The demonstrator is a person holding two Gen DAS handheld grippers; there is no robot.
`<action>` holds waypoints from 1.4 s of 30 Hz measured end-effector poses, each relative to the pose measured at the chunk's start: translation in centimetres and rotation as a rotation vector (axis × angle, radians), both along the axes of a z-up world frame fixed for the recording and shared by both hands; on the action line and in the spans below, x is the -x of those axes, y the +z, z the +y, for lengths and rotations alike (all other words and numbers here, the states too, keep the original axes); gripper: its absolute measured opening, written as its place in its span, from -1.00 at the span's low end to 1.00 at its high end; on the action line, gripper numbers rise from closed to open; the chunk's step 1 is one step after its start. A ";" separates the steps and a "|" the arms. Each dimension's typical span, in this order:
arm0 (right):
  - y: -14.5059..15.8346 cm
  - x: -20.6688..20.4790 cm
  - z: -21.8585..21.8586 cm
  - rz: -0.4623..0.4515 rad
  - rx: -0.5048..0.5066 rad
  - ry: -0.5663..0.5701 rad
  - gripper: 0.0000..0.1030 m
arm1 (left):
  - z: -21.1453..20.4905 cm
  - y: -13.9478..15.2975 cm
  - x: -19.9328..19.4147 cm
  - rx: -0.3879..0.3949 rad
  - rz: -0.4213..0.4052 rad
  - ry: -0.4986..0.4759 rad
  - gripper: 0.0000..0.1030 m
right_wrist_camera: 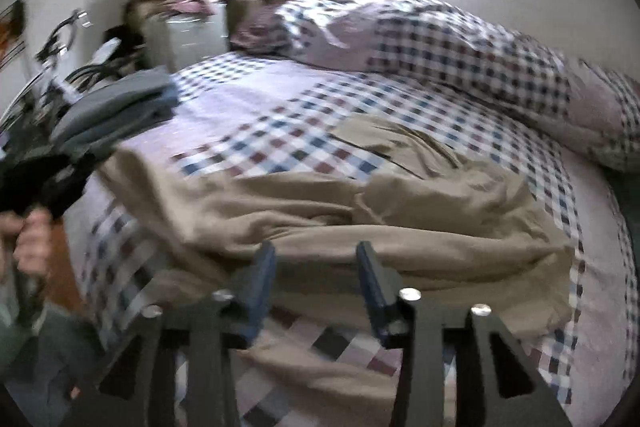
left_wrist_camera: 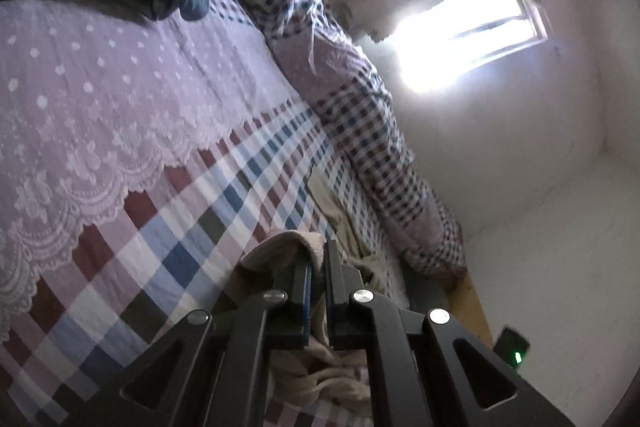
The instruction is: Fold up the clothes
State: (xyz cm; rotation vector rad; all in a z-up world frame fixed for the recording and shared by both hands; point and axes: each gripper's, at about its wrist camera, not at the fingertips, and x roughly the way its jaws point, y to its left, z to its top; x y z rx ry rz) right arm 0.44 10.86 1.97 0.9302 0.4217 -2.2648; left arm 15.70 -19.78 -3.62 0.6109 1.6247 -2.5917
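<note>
My left gripper (left_wrist_camera: 318, 267) is clamped on one end of the beige garment (right_wrist_camera: 360, 203), which lies crumpled crosswise on the checked bedspread (right_wrist_camera: 280, 131) directly ahead of my right gripper (right_wrist_camera: 316, 267), whose jaws stand wide.

Black linkage arms, silver rivets, blue-padded jaws on right gripper (right_wrist_camera: 316, 259).

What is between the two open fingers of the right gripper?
In the right wrist view, the right gripper stands open, and the edge of the beige garment on the checked bedspread shows between its fingers.
</note>
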 end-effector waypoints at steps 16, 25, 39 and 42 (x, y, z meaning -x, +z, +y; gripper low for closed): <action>-5.7 11.1 -8.2 0.069 -0.273 -0.127 -0.11 | 0.1 -0.1 0.6 0.050 -0.021 -0.045 -0.92; -6.0 12.0 -7.0 0.072 -0.302 -0.190 -0.91 | -0.7 0.7 0.0 0.057 -0.017 -0.029 -0.92; 7.4 7.1 5.0 0.309 -0.095 -0.426 -0.94 | -1.5 6.1 0.7 0.097 0.027 0.018 -0.93; 10.3 5.2 8.3 0.337 -0.058 -0.473 -0.94 | -2.1 8.4 0.9 0.086 0.067 0.028 -0.93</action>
